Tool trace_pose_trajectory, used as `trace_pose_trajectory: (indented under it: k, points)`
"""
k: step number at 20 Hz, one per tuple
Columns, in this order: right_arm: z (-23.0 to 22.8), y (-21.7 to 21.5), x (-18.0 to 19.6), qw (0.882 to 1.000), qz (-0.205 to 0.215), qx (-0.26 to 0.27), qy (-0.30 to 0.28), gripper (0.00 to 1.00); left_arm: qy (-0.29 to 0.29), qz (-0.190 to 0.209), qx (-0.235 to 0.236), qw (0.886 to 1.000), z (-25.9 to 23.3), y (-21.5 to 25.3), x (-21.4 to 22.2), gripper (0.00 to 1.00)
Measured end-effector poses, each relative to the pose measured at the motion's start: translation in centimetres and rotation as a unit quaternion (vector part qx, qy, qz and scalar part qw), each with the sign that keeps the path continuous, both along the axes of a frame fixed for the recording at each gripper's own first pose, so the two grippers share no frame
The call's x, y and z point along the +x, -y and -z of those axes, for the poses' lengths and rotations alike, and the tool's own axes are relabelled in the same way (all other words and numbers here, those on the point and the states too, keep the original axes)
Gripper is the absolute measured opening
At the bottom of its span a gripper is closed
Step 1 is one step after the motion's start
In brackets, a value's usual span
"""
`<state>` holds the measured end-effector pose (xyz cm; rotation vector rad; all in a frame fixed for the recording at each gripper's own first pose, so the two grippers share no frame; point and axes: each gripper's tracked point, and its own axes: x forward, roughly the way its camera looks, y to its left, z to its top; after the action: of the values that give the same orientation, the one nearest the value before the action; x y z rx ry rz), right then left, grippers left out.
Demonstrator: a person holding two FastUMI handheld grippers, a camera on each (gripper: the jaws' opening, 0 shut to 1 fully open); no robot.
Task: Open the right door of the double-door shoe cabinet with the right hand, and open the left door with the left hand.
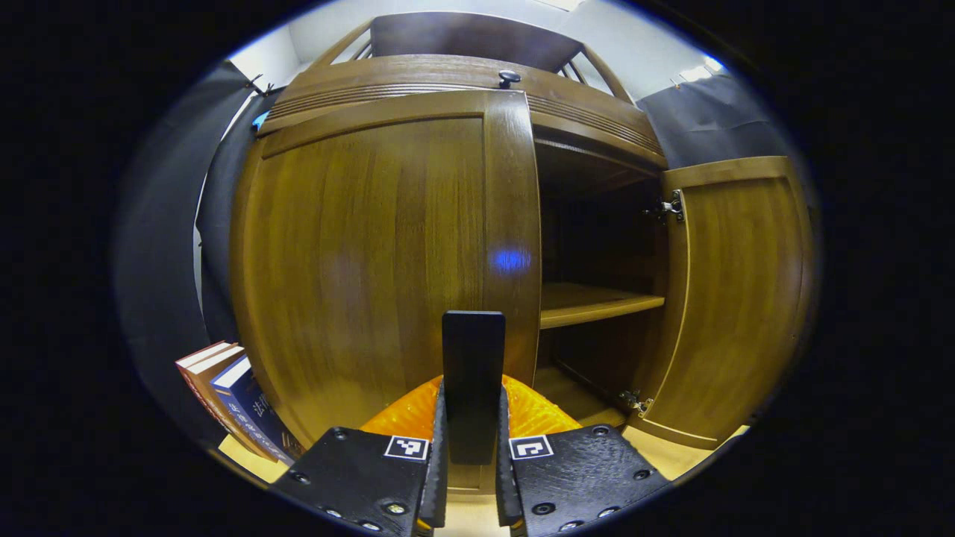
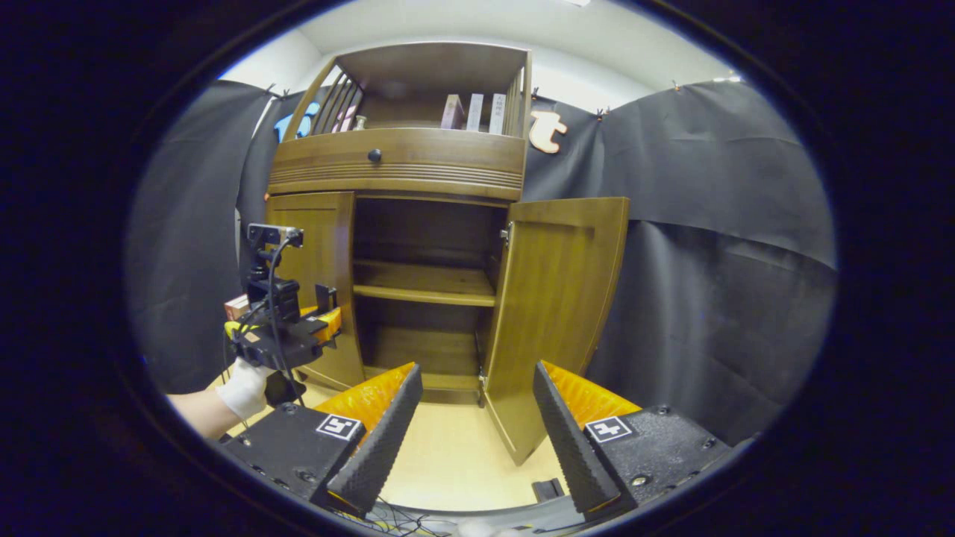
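The right door (image 2: 556, 313) of the cabinet (image 2: 403, 160) hangs wide open with the right gripper (image 2: 477, 425) spread empty well back from it, while the left gripper (image 1: 471, 447) is clamped on the left door's (image 1: 373, 261) dark handle (image 1: 472, 373), ready to pull.

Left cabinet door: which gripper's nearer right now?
Left. The left gripper is shut on the left door's handle; the right gripper hangs open, back from the cabinet.

right door (image 2: 556, 313) swung wide — shelf (image 2: 425, 283) reachable, left door (image 1: 373, 261) blocking
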<state>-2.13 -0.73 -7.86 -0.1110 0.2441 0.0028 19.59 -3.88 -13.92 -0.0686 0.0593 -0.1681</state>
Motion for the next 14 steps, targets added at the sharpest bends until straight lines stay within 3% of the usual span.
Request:
trace_pose_trajectory:
  k: [3,4,5,6,7,8,11,12,13,14]
  points:
    - [0.4,-0.4,-0.4,1.000,-0.009,0.002,-0.004,0.99,-0.004,0.003,-0.006,1.000,0.1,-0.8,-1.8,0.25]
    - [0.5,-0.5,-0.5,1.000,-0.013,0.004,-0.004,0.99,-0.005,0.004,-0.005,1.000,0.1,-1.1,-2.6,0.34]
    - [0.6,-0.8,-0.5,1.000,-0.018,0.007,-0.005,0.99,-0.006,0.005,-0.005,1.000,0.1,-1.4,-3.2,0.34]
    - [0.7,-1.1,-0.5,1.000,-0.022,0.009,-0.006,0.95,-0.008,0.006,-0.006,1.000,0.2,-1.7,-3.9,0.25]
    - [0.9,-1.3,-0.5,1.000,-0.026,0.011,-0.007,0.95,-0.008,0.006,-0.007,1.000,0.2,-2.0,-4.5,0.25]
    - [0.9,-1.7,-0.5,0.999,-0.031,0.013,-0.007,0.95,-0.009,0.004,-0.006,1.000,0.2,-2.5,-5.0,0.34]
    - [1.2,-2.6,-0.6,0.999,-0.043,0.016,-0.007,0.95,-0.012,-0.001,-0.004,1.000,0.4,-3.6,-6.7,0.34]
    - [1.2,-2.8,-0.6,0.999,-0.045,0.018,-0.006,0.95,-0.014,-0.004,-0.004,1.000,0.5,-4.0,-7.3,0.25]
    - [1.2,-3.0,-0.6,0.999,-0.048,0.022,-0.007,0.95,-0.014,-0.009,-0.002,1.000,0.5,-4.4,-7.8,0.34]
    - [1.3,-3.3,-0.5,0.998,-0.052,0.026,-0.007,0.95,-0.014,-0.014,0.001,1.000,0.5,-4.9,-8.3,0.34]
